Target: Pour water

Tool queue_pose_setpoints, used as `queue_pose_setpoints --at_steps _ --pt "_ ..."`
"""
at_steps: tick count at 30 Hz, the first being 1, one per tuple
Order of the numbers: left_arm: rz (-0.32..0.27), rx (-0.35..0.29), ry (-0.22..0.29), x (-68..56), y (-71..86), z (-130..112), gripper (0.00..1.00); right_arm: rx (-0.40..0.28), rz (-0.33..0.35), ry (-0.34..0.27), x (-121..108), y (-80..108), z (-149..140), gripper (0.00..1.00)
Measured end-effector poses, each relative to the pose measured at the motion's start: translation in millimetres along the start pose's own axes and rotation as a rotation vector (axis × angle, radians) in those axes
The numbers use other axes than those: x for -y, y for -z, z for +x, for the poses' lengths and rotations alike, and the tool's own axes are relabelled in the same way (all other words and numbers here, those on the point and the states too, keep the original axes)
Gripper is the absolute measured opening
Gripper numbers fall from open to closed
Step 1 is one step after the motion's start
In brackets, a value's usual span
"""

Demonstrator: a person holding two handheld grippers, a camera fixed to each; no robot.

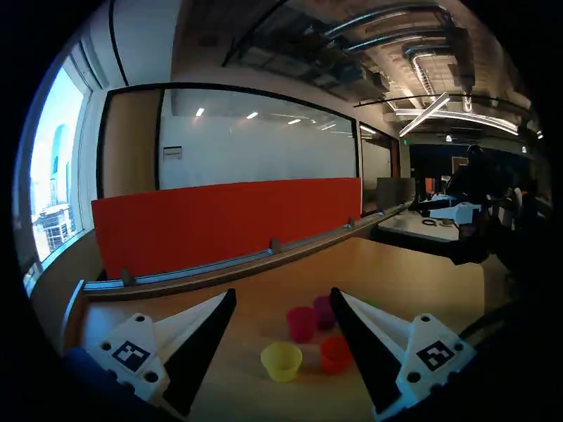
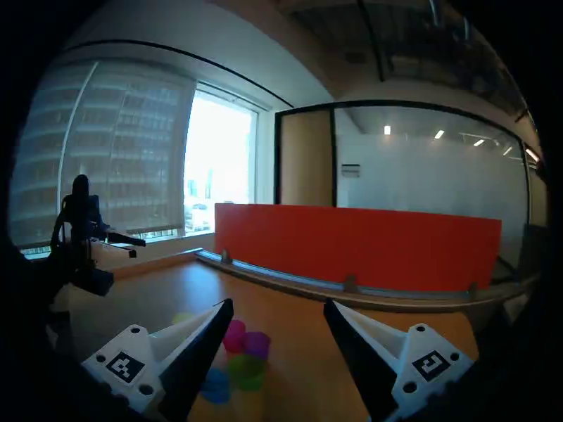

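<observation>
A long wooden desk (image 1: 422,281), backed by an orange partition (image 1: 225,218), carries a small cluster of plastic cups as we hold two grippers above it. The left gripper (image 1: 281,292) hangs with its fingers (image 1: 204,330) spread wide and nothing between them; the right gripper (image 2: 276,304) is likewise released and empty. From the left gripper view we count four cups standing upright, mouths up. They lie ahead of and below the fingers, framed in the gap and sitting nearer the right-hand finger: a yellow cup (image 1: 281,361) and a red cup (image 1: 336,354) nearest, a pink cup (image 1: 301,323) and a purple cup (image 1: 324,311) just behind. From the right gripper view we count the pink and purple again, plus a green cup (image 2: 246,371) and a blue cup (image 2: 216,385), all low and close beside the left-hand finger. A pale one behind that finger is too hidden to name. We judge the left gripper the better lined up on the cluster. No cup is gripped yet, and we cannot tell which holds water.
</observation>
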State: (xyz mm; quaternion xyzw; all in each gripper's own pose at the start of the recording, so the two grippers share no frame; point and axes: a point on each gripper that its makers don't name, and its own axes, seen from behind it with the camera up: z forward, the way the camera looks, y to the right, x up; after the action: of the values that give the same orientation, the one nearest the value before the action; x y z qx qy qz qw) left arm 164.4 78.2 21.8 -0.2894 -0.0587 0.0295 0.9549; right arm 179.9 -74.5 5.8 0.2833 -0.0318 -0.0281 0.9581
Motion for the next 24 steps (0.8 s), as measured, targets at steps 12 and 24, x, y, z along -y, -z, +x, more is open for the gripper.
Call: queue_pose_setpoints --at_steps 12,24 --pt "-0.078 0.008 0.011 -8.8 -7.8 5.2 0.99 0.004 0.069 0.019 7.7 -2.7 8.5 0.99" --pt "-0.167 0.061 -0.016 -23.7 -8.1 -7.7 0.99 0.103 0.145 0.054 18.6 -7.5 -17.6 0.99"
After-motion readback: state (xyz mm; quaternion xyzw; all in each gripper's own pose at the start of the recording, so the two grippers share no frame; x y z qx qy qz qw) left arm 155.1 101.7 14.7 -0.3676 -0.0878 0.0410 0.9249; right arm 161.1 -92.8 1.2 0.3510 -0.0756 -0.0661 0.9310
